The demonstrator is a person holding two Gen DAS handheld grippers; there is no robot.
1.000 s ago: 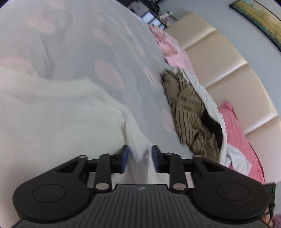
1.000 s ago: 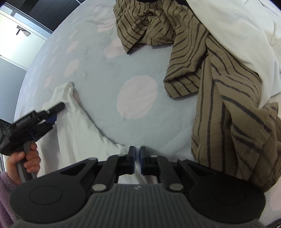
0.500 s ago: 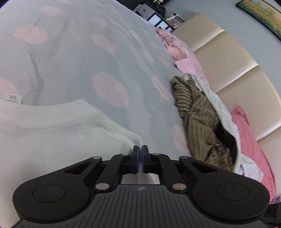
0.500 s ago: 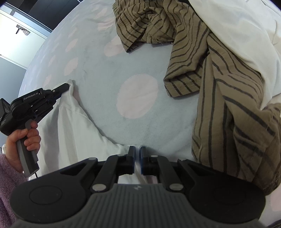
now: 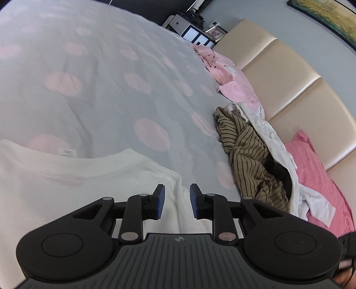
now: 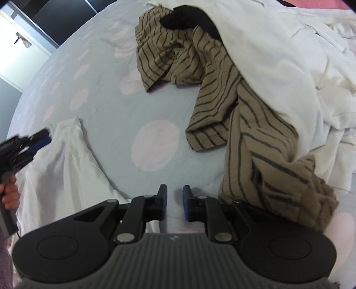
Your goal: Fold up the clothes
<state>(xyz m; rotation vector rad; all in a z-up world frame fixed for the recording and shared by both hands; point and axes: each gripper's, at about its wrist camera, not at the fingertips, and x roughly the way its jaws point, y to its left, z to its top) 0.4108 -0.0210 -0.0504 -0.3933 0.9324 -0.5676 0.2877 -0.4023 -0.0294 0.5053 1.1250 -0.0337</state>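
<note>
1. White T-shirt (image 5: 73, 191), spread flat on the near left part of the bed, neckline curving toward the far side, a small size tag (image 5: 67, 152) showing inside the collar.
2. Left gripper (image 5: 175, 201), just above the shirt's shoulder edge, jaws parted after opening in the last moment; cloth seen in the gap below, pads not pressing on it.
3. Right gripper (image 6: 174, 205), over the bedspread just right of the shirt's near corner, jaws parted too, just opened; only bedspread visible between the pads, nothing gripped.
4. In the right wrist view, same shirt (image 6: 60, 169) at near left, one corner peaked up into a ridge at its far end; left gripper (image 6: 41, 139) beside that ridge, blurred, held by a hand (image 6: 10, 195) at the left edge.
5. Grey bedspread with pink dots (image 5: 142, 106), under everything, running to the far left.
6. Brown striped garment (image 6: 233, 106), crumpled, right of the shirt and well apart from it, one cuff lying flat on the bedspread near a pink dot.
7. Black item (image 6: 189, 16), partly tucked into the far end of the striped garment.
8. White crumpled cloth (image 6: 289, 66), lying against and partly over the striped garment on the right.
9. Pink pillows (image 5: 231, 77), farther right, along a beige padded headboard (image 5: 296, 89).
10. Cabinet (image 5: 195, 35) with small items on top, far beyond the bed corner.
</note>
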